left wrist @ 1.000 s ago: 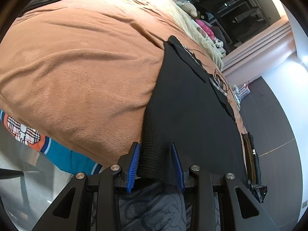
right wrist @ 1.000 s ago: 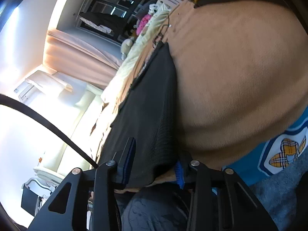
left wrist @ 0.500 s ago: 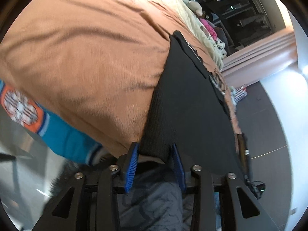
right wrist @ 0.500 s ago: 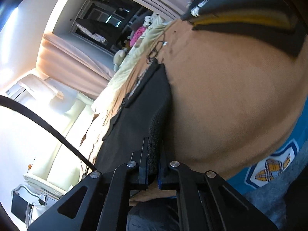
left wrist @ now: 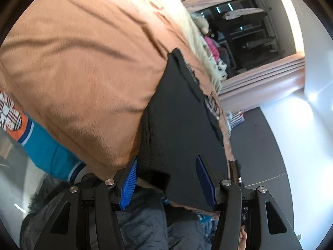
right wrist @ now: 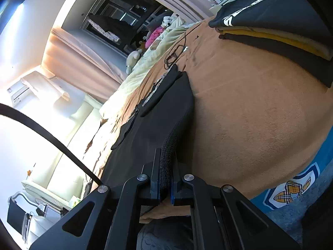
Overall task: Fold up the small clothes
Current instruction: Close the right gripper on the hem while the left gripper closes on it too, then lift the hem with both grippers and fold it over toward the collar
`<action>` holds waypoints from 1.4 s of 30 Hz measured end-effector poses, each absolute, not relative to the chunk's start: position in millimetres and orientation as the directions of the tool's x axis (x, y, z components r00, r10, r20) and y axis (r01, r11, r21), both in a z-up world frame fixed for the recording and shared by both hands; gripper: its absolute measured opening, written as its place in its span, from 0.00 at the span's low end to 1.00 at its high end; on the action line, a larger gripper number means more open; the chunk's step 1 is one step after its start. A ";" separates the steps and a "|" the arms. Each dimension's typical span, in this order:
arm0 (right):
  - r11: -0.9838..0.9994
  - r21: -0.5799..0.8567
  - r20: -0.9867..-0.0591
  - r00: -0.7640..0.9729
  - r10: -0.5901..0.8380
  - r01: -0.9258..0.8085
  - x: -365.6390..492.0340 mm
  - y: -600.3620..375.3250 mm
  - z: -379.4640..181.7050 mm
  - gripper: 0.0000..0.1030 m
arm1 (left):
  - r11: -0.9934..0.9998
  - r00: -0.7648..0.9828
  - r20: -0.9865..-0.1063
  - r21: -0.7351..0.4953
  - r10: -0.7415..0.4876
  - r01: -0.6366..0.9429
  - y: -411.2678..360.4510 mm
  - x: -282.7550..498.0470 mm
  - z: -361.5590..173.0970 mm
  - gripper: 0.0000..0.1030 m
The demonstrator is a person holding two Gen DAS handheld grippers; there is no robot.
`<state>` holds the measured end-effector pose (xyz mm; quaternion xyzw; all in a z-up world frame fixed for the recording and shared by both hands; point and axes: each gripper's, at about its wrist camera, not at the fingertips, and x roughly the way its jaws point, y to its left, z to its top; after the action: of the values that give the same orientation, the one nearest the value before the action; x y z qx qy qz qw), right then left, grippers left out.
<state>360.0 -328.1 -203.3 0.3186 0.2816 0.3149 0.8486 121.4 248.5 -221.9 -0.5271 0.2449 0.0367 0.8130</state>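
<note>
Black fabric, a small dark garment (left wrist: 179,125), lay spread flat on the tan blanket (left wrist: 83,73) that covered the bed, with its near ribbed hem at the bed's edge. The left gripper (left wrist: 168,179) had its blue pads (left wrist: 129,185) apart and the jaws were opening; the corner of the garment was between them, close to the left pad, but I could not tell if it touched, and the other pad stood clear of the cloth. The right gripper (right wrist: 165,185) was closed tight on the ribbed hem (right wrist: 169,145) of the same garment (right wrist: 149,129), which stood up a little as a thick fold between the two fingers. A stack of folded clothes (right wrist: 276,35), black with one yellow layer, rested further away on the blanket (right wrist: 249,114), well apart from the garment. Below the blanket's edge a teal sheet (right wrist: 291,189) with a checked badge was visible. A cream quilt (right wrist: 145,62) and a soft toy (right wrist: 133,60) lay at the far end of the bed.
</note>
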 end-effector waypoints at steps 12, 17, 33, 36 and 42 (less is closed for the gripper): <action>0.601 0.716 -0.281 0.641 0.714 -0.355 370.6 -331.4 -200.8 0.02 | 0.430 0.850 -0.477 -0.831 -0.222 -0.354 259.1 141.9 -235.1 0.52; 0.602 0.716 -0.281 0.644 0.712 -0.353 372.9 -332.6 -197.9 0.02 | 0.435 0.814 -0.547 -0.793 -0.198 -0.427 263.4 145.7 -240.2 0.13; 0.620 0.708 -0.279 0.673 0.685 -0.338 346.4 -326.9 -154.7 0.02 | 0.447 0.871 -0.477 -0.809 -0.121 -0.381 285.0 127.5 -190.5 0.05; 0.616 0.709 -0.271 0.675 0.687 -0.342 337.5 -323.5 -145.6 0.02 | 0.447 0.886 -0.450 -0.818 -0.107 -0.362 292.6 118.8 -176.0 0.05; 0.606 0.713 -0.258 0.672 0.694 -0.353 318.3 -319.7 -134.3 0.02 | 0.447 0.909 -0.406 -0.833 -0.092 -0.327 301.5 96.6 -151.1 0.04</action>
<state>318.3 -319.7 -134.3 0.3218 0.2656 0.3058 0.8558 96.6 301.5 -151.1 -0.5209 0.2009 0.0712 0.8266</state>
